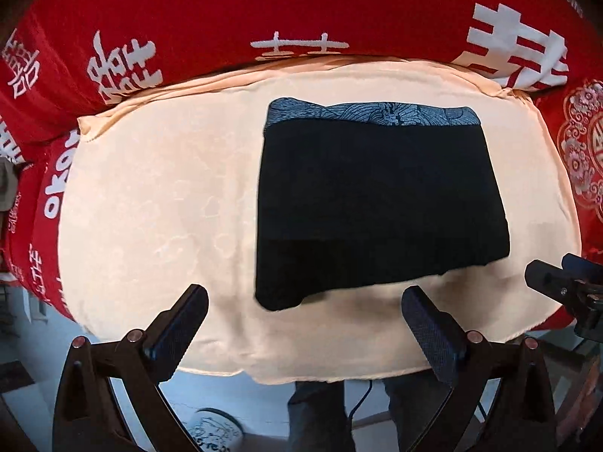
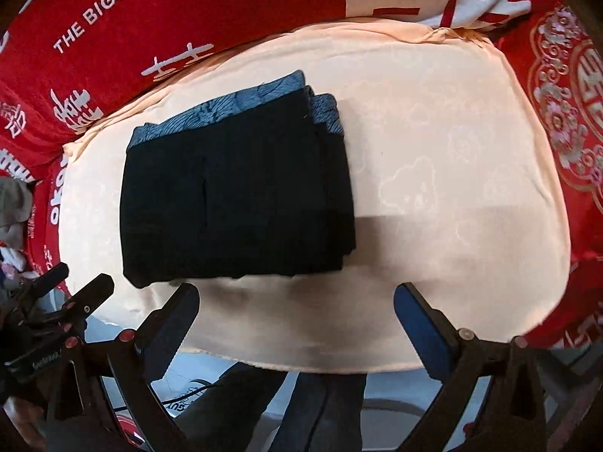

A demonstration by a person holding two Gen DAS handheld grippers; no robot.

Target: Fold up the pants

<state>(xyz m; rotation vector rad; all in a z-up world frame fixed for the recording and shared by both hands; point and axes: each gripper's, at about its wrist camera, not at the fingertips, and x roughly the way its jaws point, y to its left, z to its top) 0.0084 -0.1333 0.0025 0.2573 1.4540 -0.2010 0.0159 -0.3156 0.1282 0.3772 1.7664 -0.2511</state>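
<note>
The dark pants lie folded into a compact rectangle on a cream cloth, a blue patterned waistband along their far edge. In the right wrist view the same folded pants show stacked layers at their right side. My left gripper hangs above the near edge of the cloth, open, nothing between its fingers. My right gripper is also open and empty, above the cloth just in front of the pants. The right gripper's tip shows at the right edge of the left wrist view.
A red bedspread with white lettering surrounds the cream cloth. A person's legs stand on a pale floor below its near edge. A round patterned object lies on the floor. Grey clothing is heaped at the left.
</note>
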